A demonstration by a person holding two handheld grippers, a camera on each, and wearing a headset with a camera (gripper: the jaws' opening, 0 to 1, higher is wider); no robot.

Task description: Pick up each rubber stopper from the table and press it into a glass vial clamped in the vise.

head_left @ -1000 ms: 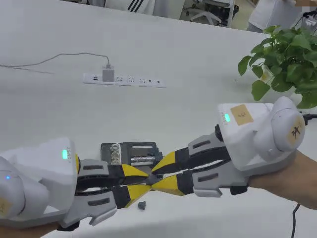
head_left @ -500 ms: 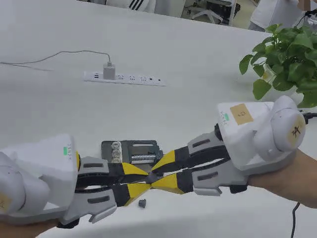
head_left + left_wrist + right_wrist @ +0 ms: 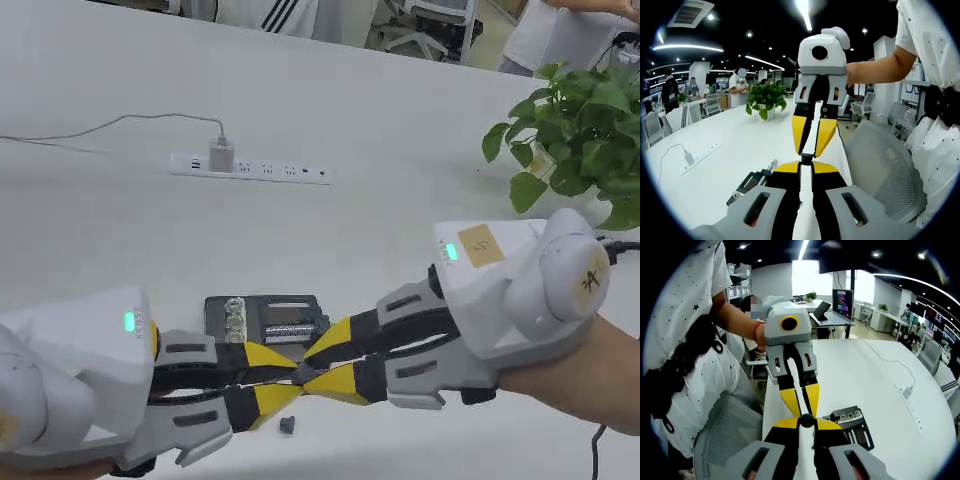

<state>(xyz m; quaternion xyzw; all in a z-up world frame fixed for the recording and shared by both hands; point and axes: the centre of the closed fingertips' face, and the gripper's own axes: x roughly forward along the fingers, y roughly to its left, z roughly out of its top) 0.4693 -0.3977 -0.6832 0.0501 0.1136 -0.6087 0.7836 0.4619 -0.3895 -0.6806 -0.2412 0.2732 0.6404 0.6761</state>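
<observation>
Tip to tip, the left tool (image 3: 293, 379) and right tool (image 3: 309, 371) both clench one rubber stopper (image 3: 806, 420).

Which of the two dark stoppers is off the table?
The held stopper, pinched where the left gripper and right gripper meet tip to tip; the loose stopper lies on the table.

The near edge of the vise (image 3: 285, 306) is hidden behind the crossed jaws of the left gripper (image 3: 292, 380) and right gripper (image 3: 312, 372). The glass vials (image 3: 234, 314) at the vise's left end are too small to tell stoppered from open. Just before the vise, a small dark piece (image 3: 806, 420) sits where the tips meet; which gripper pinches it cannot be told.
</observation>
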